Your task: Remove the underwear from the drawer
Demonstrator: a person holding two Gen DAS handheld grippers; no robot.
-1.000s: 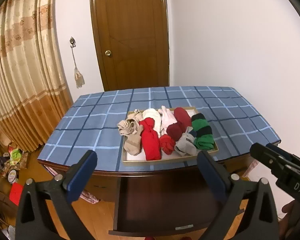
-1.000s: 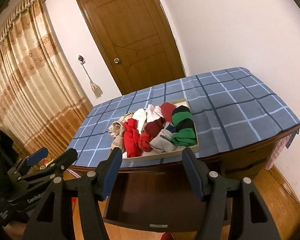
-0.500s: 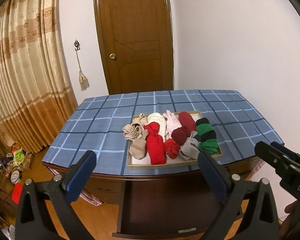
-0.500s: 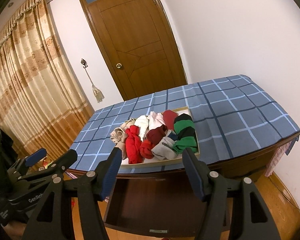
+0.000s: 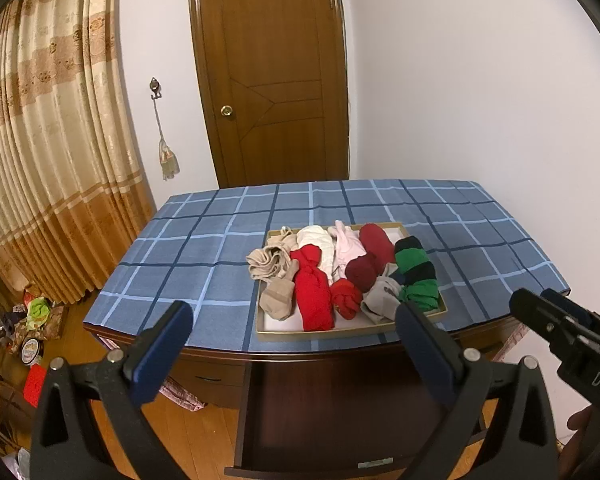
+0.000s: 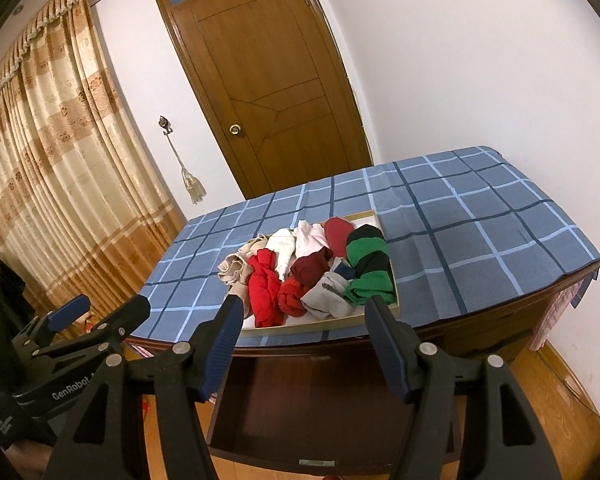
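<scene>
A: What room is showing around the table (image 5: 172,272)?
B: White walls are filling the upper right, a brown door (image 5: 272,80) is standing at top centre, and a curtain (image 5: 48,152) is hanging down the left. A blue checked cloth (image 6: 472,240) is covering the table, and a dark drawer (image 5: 320,412) is hanging open at bottom centre; its inside is too dark to read.

A: And the underwear (image 5: 312,292)?
B: It is lying rolled in a tray (image 5: 340,330) at mid-frame, near the table's front edge. The rolls are lying side by side, their long axes running from the lower frame up towards the door.

A: The grippers?
B: The left gripper (image 5: 292,344) and right gripper (image 6: 304,340) are both hovering at the bottom with jaws apart, gripping nothing.
</scene>
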